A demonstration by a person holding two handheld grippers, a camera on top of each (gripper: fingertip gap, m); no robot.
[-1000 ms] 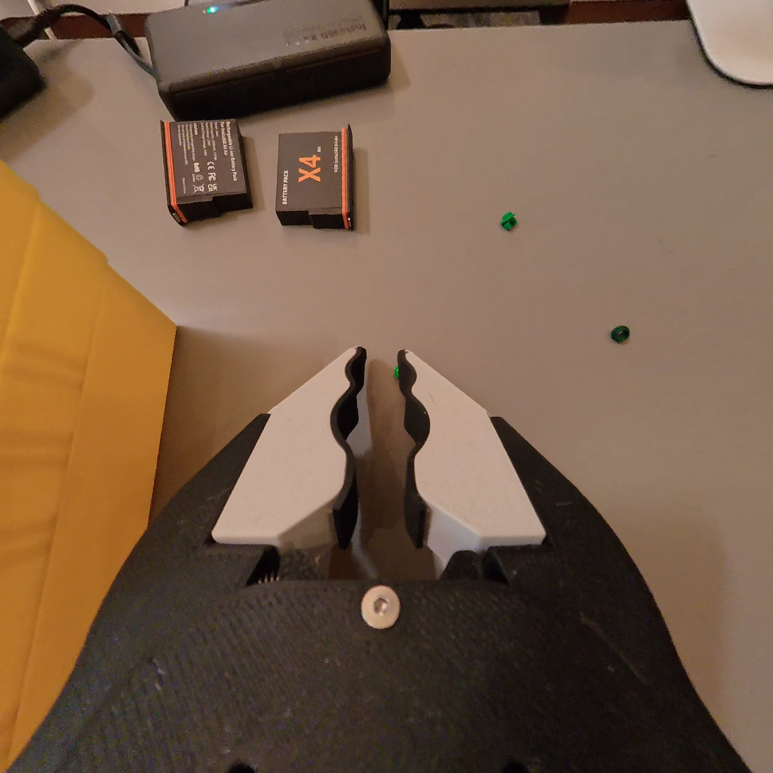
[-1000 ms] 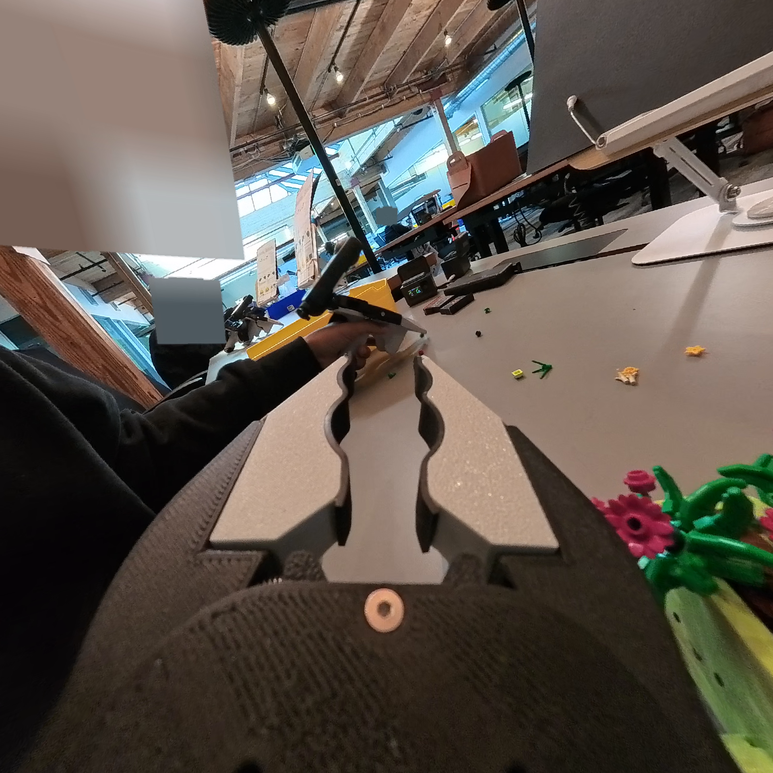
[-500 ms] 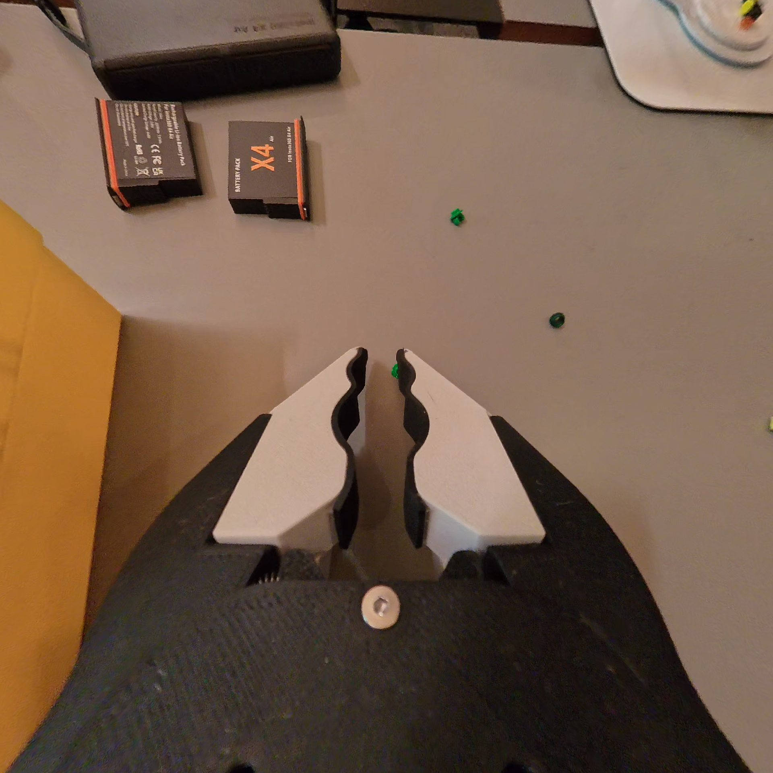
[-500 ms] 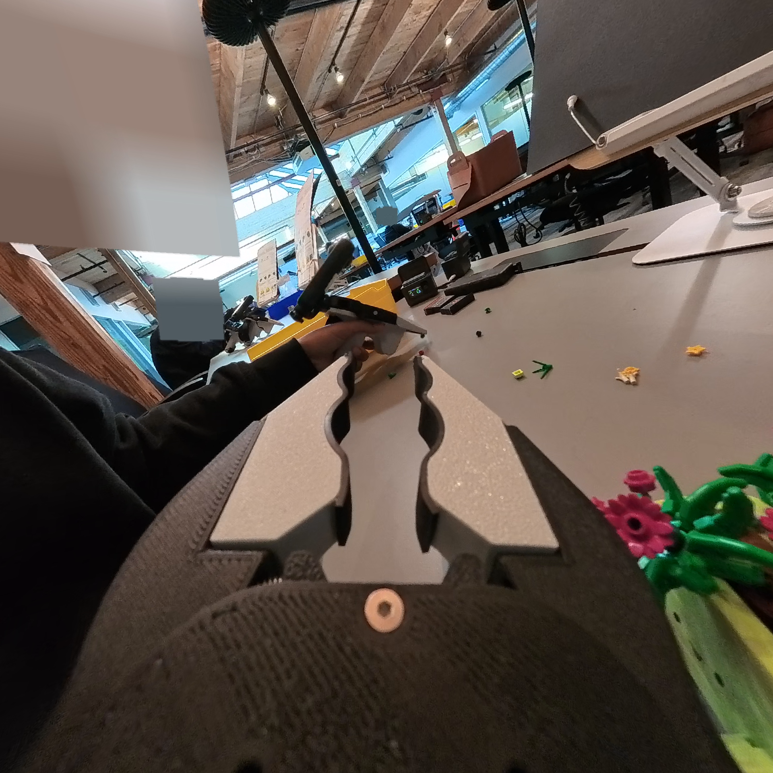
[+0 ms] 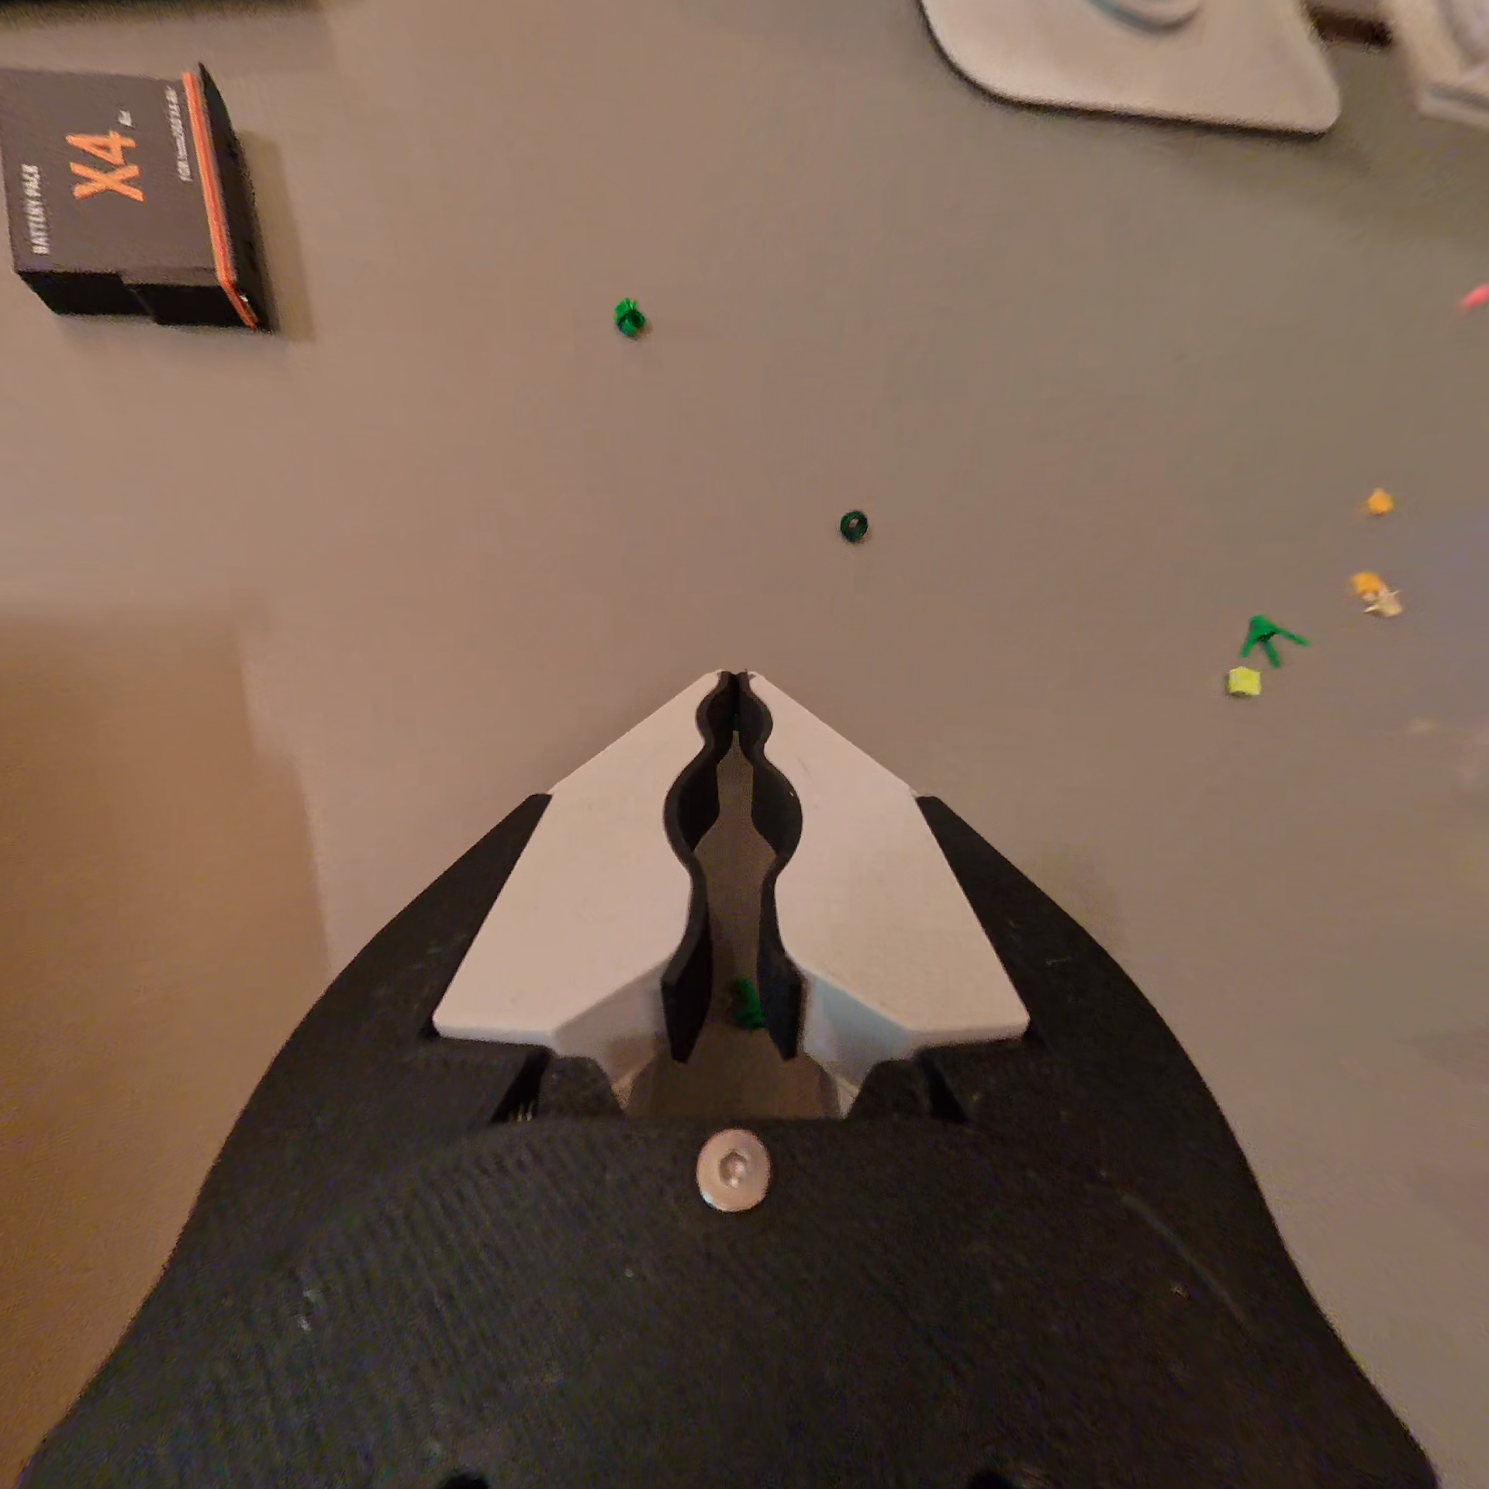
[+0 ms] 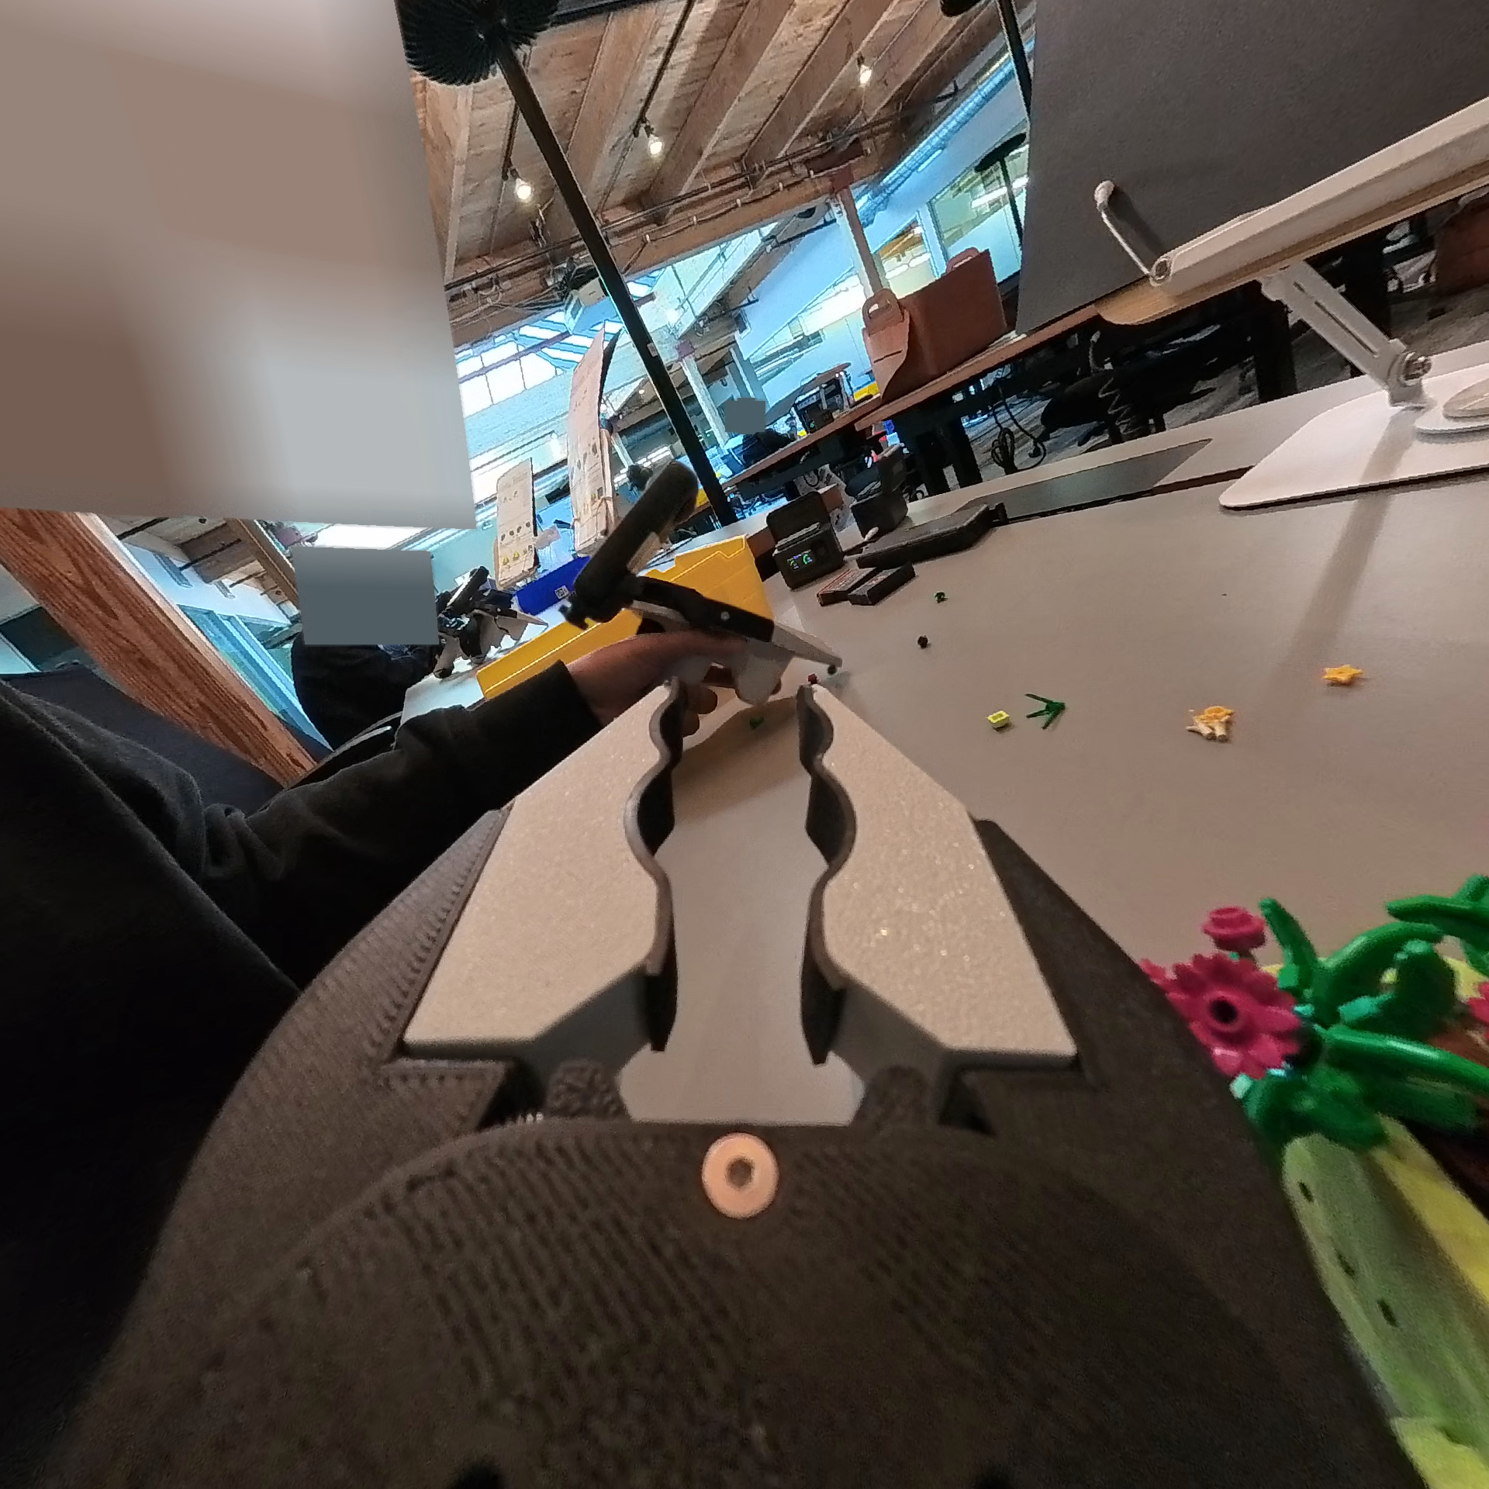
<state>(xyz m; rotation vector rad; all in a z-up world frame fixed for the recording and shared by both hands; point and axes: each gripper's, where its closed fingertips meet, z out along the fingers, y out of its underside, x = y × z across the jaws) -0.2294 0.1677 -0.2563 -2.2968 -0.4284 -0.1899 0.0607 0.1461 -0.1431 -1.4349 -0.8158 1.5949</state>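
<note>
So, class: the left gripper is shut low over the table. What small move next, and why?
Probably lift the left gripper slightly, straight up: its tips meet with only a sliver of a green piece showing between the pads, a thin grip worth testing. The right gripper is open and empty.

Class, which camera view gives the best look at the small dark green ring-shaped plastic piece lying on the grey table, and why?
The left wrist view: it looks down on the small dark green ring-shaped plastic piece, showing its hole, alone on the grey table beyond the shut left claw. The right wrist view shows it only as a far dark speck.
</note>
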